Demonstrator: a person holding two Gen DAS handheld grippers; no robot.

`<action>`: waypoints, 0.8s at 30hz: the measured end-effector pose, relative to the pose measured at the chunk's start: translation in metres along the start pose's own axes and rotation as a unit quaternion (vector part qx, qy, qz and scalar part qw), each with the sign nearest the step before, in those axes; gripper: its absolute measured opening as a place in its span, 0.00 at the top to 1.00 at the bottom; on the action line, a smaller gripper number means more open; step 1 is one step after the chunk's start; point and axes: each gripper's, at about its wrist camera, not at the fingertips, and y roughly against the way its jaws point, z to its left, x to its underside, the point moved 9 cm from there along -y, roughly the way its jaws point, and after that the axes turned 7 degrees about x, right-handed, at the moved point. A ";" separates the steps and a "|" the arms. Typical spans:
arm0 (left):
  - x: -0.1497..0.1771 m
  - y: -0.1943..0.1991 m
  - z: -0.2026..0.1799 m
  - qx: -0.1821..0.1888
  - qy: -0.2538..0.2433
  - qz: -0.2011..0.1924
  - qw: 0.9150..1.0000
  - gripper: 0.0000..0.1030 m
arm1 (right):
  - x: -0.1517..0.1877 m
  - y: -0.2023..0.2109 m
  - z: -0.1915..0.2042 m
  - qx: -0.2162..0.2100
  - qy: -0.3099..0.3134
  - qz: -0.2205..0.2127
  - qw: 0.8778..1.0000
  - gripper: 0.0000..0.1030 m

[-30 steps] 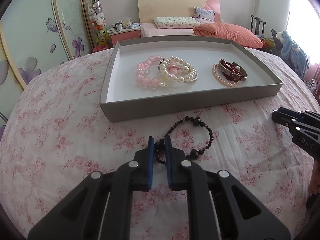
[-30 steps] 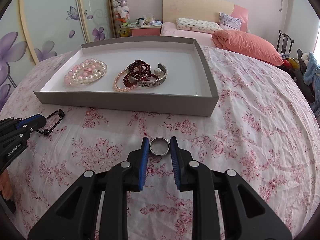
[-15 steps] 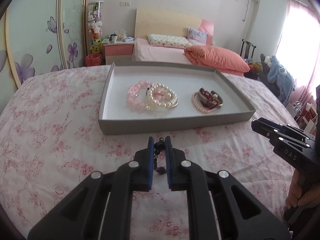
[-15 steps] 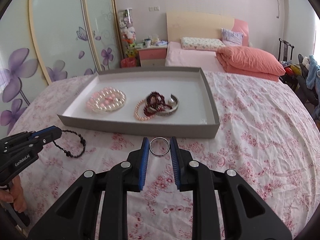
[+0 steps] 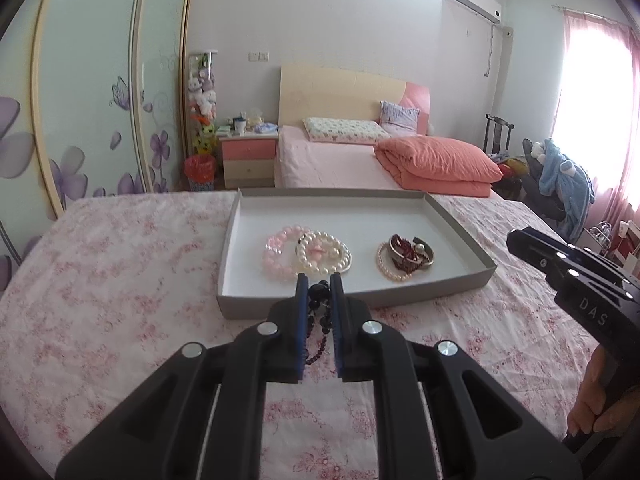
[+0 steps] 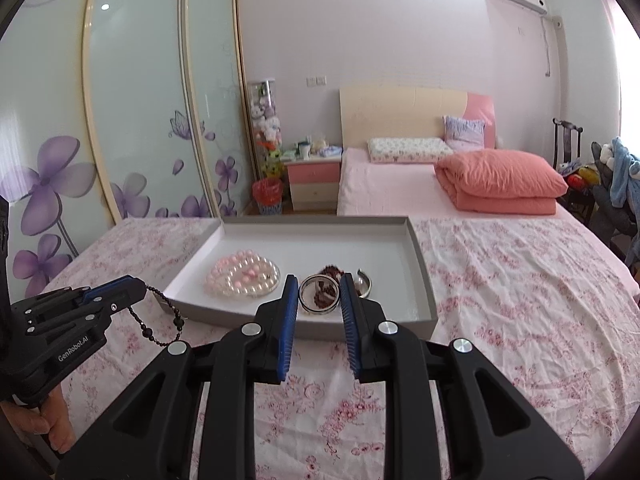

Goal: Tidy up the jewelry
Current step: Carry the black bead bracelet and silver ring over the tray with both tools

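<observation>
Black beaded bracelet (image 5: 318, 300) clamped in left tongs (image 5: 319, 282), silver ring (image 6: 319, 294) clamped in right tongs (image 6: 319, 285), both carried toward grey tray (image 5: 456, 236); next comes releasing inside.

A pink bed (image 5: 336, 164) with wooden headboard (image 6: 400, 112) stands beside flower-printed wardrobe doors (image 6: 152, 120); daylight floods a curtained window (image 5: 592, 112).

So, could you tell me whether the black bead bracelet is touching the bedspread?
Apart. The right wrist view shows the bracelet dangling from the left gripper, clear of the bedspread.
</observation>
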 end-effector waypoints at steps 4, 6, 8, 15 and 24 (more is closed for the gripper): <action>-0.007 0.006 -0.003 -0.006 -0.010 -0.013 1.000 0.89 | -0.012 0.009 0.000 0.001 -0.006 -0.030 1.000 0.78; -0.011 0.007 -0.004 -0.007 -0.014 -0.019 1.000 0.89 | -0.017 0.012 0.000 0.002 -0.007 -0.040 0.999 0.78; -0.015 0.007 -0.006 -0.008 -0.016 -0.022 1.000 0.89 | -0.020 0.014 0.000 0.003 -0.005 -0.047 0.999 0.78; -0.023 0.005 -0.009 -0.008 -0.019 -0.028 0.999 0.89 | -0.027 0.012 0.005 0.000 -0.001 -0.056 0.998 0.78; -0.033 0.000 -0.012 -0.009 -0.026 -0.034 0.999 0.89 | -0.035 0.010 0.006 -0.003 -0.002 -0.064 0.998 0.78</action>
